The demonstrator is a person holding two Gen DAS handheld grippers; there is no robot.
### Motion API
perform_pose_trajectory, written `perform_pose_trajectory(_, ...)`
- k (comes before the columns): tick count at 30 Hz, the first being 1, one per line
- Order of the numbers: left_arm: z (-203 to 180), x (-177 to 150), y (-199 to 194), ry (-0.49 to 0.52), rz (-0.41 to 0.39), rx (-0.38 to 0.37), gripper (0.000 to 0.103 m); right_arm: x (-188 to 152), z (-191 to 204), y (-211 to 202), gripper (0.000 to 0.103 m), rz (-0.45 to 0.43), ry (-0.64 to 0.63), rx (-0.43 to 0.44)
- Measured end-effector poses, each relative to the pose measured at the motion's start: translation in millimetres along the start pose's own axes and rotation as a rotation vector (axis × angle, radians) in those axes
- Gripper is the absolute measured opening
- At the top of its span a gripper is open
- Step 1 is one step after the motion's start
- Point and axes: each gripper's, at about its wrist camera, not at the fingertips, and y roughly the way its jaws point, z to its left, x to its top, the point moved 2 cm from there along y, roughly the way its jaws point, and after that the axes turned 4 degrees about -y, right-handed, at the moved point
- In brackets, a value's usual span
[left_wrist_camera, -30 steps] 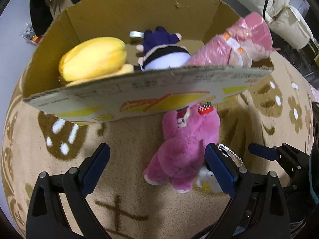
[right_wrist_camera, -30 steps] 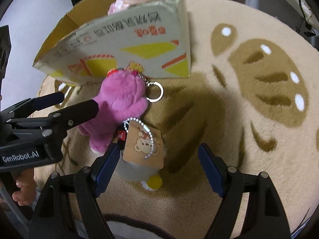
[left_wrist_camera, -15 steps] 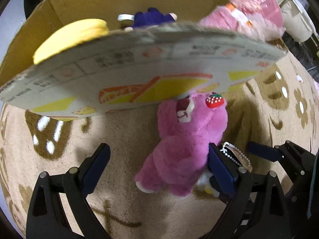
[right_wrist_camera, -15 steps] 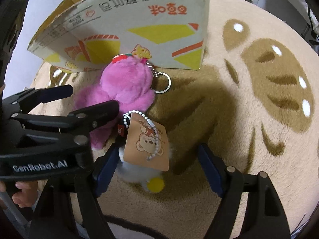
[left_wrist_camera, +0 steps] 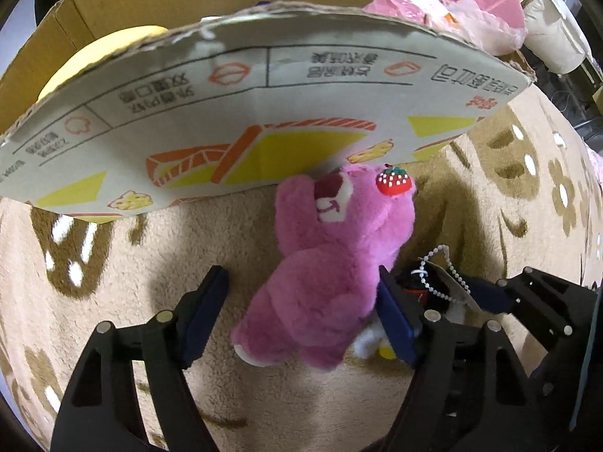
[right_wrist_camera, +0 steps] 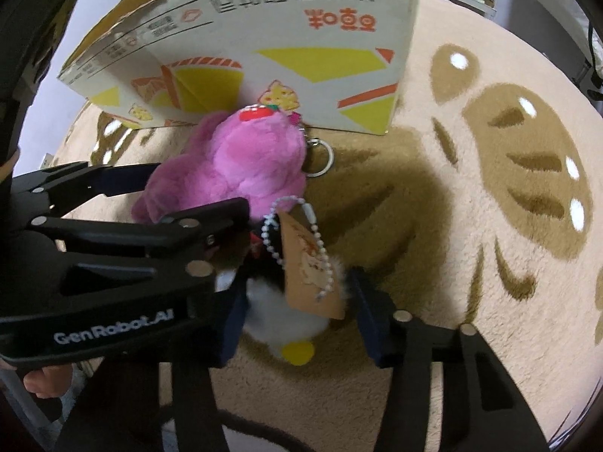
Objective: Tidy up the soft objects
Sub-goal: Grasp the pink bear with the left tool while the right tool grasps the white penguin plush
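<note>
Two plush toys lie side by side on the beige rug (left_wrist_camera: 113,301), near the printed wall of the cardboard box (left_wrist_camera: 264,113).

- Pink bear (left_wrist_camera: 331,263) — on its back, head against the box wall, strawberry charm on one ear, key ring at its far right. Left gripper (left_wrist_camera: 301,312) straddles its body, jaws spread, right pad touching the fur, left pad apart; evidently set to close for a lift.
- Small white plush (right_wrist_camera: 286,316) — just right of the bear, under a brown paper tag (right_wrist_camera: 309,263) on a ball chain. Right gripper (right_wrist_camera: 297,320) brackets it, jaws apart, not yet clamped.
- Box holds a yellow plush (left_wrist_camera: 94,56) and a pink wrapped bundle (left_wrist_camera: 471,0) — the likely destination.
</note>
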Motion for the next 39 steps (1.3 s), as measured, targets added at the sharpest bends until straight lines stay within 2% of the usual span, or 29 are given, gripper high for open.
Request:
perform_pose_trajectory(2,0.6,-1.6,2.3,0.001,-0.001,-0.006,0.072,-5.0,2.5,-2.4,0.046,0.000,-0.003,0.005)
perform_pose_trajectory(8,-3.7,-8.6,3.0,0.004,-0.010,-0.002,0.071,-6.5,1.5,-3.8,0.045,0.001,0.003,0.014)
perform_pose_trajectory(16,-18.6,-17.4,12.5,0.046,-0.005,0.057,0.071,-3.0,-3.8,1.2,0.044,0.004,-0.008,0.006)
perform_pose_trajectory(19,-19.9,-18.9,12.7,0.052,-0.013,0.075,0.062,-4.2,-5.4,0.5,0.043,0.001,-0.002,0.012)
perform_pose_trajectory(22,-20.7,-21.8,10.0,0.059,-0.025,0.073,0.054,-5.2,-5.2,-2.5,0.032,-0.008,-0.013,0.014)
perform_pose_trajectory(27,-16.6,-25.6,-2.6,0.067,-0.042,0.079,0.048,-5.8,-7.9,-9.0,0.030,-0.028,-0.015,0.027)
perform_pose_trajectory(34,-9.4,-35.4,-36.2,0.011,-0.077,0.082,0.048,-5.5,-7.8,-27.8,0.030,-0.102,-0.044,0.026)
perform_pose_trajectory(39,-0.7,-44.2,-67.1,-0.023,-0.140,0.091,0.048,-8.2,-8.7,-52.0,0.030,-0.175,-0.055,0.019)
